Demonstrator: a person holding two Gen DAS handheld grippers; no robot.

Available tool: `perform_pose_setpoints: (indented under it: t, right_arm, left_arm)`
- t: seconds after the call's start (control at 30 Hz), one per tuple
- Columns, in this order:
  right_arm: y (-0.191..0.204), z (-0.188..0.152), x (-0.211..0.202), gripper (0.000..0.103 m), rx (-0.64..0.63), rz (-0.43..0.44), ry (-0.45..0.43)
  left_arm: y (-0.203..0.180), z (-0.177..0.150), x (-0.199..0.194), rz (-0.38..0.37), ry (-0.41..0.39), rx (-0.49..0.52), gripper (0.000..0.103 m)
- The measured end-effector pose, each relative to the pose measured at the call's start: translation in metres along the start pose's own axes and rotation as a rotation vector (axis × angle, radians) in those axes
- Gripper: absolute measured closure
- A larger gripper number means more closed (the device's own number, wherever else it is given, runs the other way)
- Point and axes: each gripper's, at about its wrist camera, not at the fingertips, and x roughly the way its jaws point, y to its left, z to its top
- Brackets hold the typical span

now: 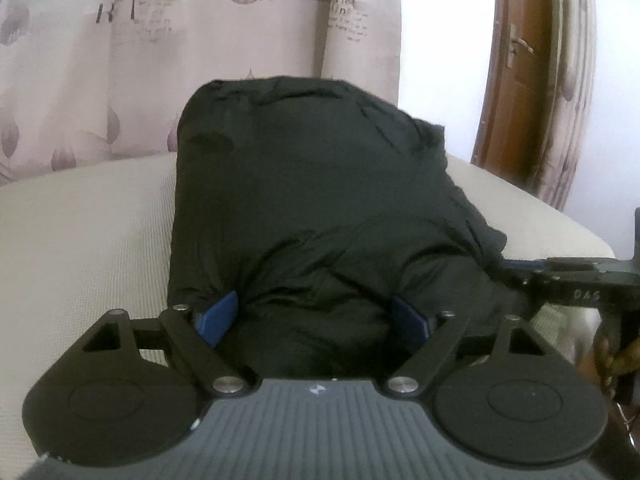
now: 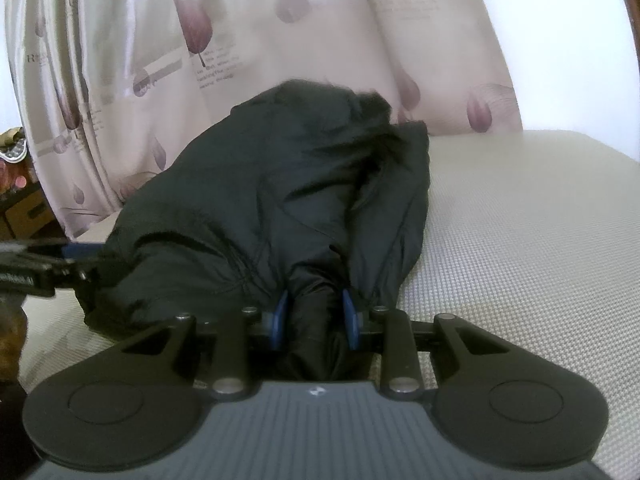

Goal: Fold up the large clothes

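Observation:
A bulky black padded jacket (image 1: 304, 184) lies bunched on a cream mattress (image 1: 80, 248); it also shows in the right wrist view (image 2: 272, 208). My left gripper (image 1: 314, 316) is wide open, its blue pads (image 1: 218, 316) on either side of the jacket's near edge, fabric bulging between them. My right gripper (image 2: 316, 316) is shut on a gathered fold of the jacket, its blue pads (image 2: 280, 316) pinching it. The right gripper's body shows at the right edge of the left wrist view (image 1: 576, 276). The left gripper's body shows at the left edge of the right wrist view (image 2: 32, 276).
A pale curtain (image 1: 160, 60) with purple leaf prints hangs behind the mattress (image 2: 520, 240). A brown wooden door (image 1: 516, 60) stands at the right. A box and clutter (image 2: 20, 200) sit at the far left of the right wrist view.

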Motion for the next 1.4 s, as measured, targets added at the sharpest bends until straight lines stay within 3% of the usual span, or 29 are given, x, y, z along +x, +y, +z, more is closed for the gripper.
perform_pose_setpoints:
  t: [0.2, 0.37, 0.53, 0.63, 0.73, 0.8, 0.93, 1.03, 1.17, 1.4]
  right_arm:
    - [0.004, 0.038, -0.005, 0.071, -0.029, -0.019, 0.098]
    - [0.033, 0.100, -0.023, 0.071, -0.156, 0.029, -0.018]
    - [0.080, 0.159, 0.035, 0.071, -0.354, 0.059, 0.014]
    - [0.091, 0.176, 0.092, 0.071, -0.437, 0.002, 0.070]
    - [0.073, 0.177, 0.144, 0.072, -0.451, -0.105, 0.171]
    - [0.049, 0.167, 0.169, 0.072, -0.356, -0.093, 0.263]
    - [0.036, 0.143, 0.179, 0.072, -0.357, -0.075, 0.273]
    - [0.025, 0.141, 0.187, 0.072, -0.294, -0.047, 0.298]
    - [0.028, 0.136, 0.190, 0.072, -0.316, -0.050, 0.294]
    - [0.032, 0.156, 0.164, 0.067, -0.353, -0.104, 0.260]
  left_arm:
    - [0.000, 0.003, 0.005, -0.008, 0.025, 0.008, 0.017]
    - [-0.006, 0.004, 0.008, -0.007, 0.032, 0.020, 0.011]
    - [-0.009, 0.002, 0.009, -0.010, 0.033, 0.021, 0.007]
    - [-0.011, 0.001, 0.008, -0.008, 0.035, 0.023, 0.005]
    - [-0.011, 0.001, 0.008, -0.012, 0.031, 0.024, 0.005]
    - [-0.011, 0.000, 0.007, -0.022, 0.024, 0.029, 0.004]
    - [-0.013, 0.001, 0.005, -0.040, 0.020, 0.031, 0.002]
    - [-0.014, 0.002, 0.003, -0.055, 0.017, 0.032, 0.002]
    - [-0.015, 0.001, 0.004, -0.056, 0.016, 0.029, 0.001]
    - [-0.021, 0.005, 0.009, -0.023, 0.054, 0.061, 0.000]
